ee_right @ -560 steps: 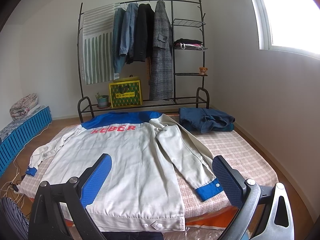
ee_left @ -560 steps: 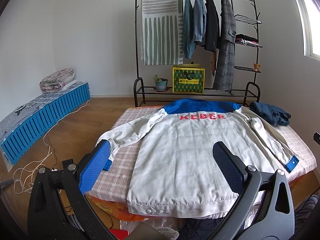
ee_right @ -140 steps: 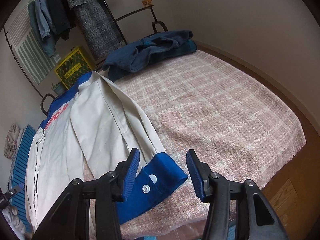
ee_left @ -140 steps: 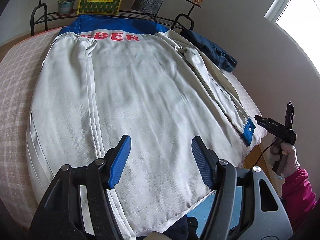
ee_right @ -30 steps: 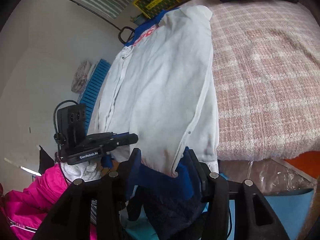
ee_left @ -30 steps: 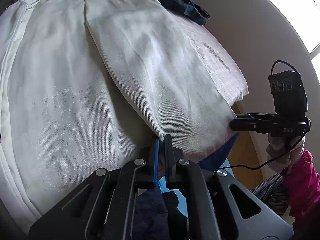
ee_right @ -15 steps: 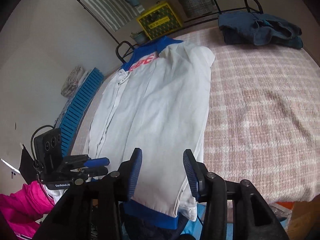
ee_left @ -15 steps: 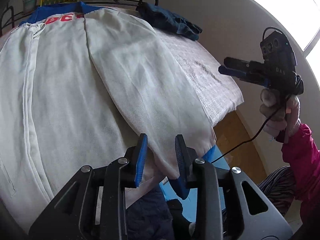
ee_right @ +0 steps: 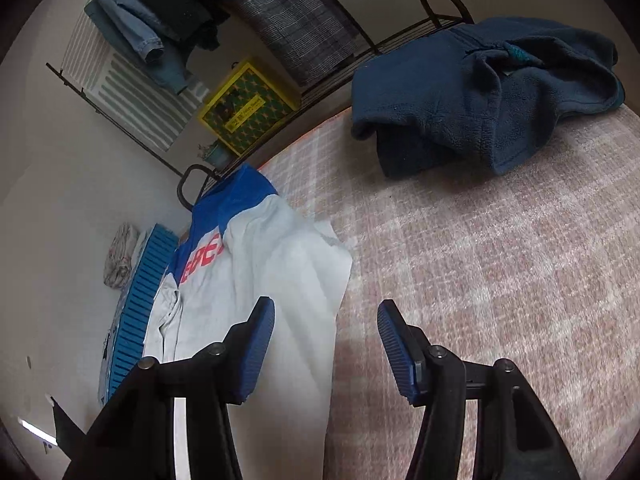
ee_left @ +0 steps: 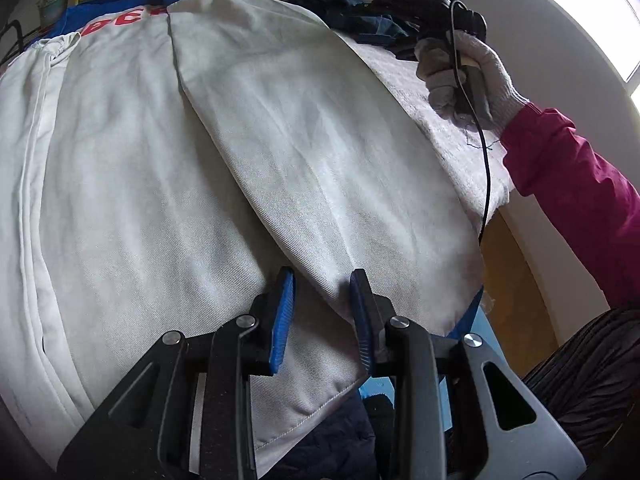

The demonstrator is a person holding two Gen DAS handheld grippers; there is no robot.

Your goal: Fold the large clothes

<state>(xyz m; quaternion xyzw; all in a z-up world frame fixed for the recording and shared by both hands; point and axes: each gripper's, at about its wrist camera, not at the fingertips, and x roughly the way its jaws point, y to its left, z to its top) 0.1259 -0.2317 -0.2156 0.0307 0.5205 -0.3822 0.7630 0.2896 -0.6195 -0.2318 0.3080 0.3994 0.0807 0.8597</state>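
Both the left gripper (ee_left: 322, 304) and right gripper (ee_right: 326, 346) stand released above the jacket (ee_left: 280, 140) (right side folded inward); bare bedspread (ee_right: 500, 280) lies beyond the jacket's right edge.

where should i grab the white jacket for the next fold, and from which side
Probably the near hem of the white jacket, from the bed's near edge. It overhangs there, so the open left claw can pinch its free double layer and carry it toward the blue collar.

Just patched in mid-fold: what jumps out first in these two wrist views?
A big white jacket with a blue yoke and red lettering fills the bed, its right side folded over. The open left gripper hovers at the near hem. A crumpled navy fleece lies on the checked bedspread beyond the open right gripper.
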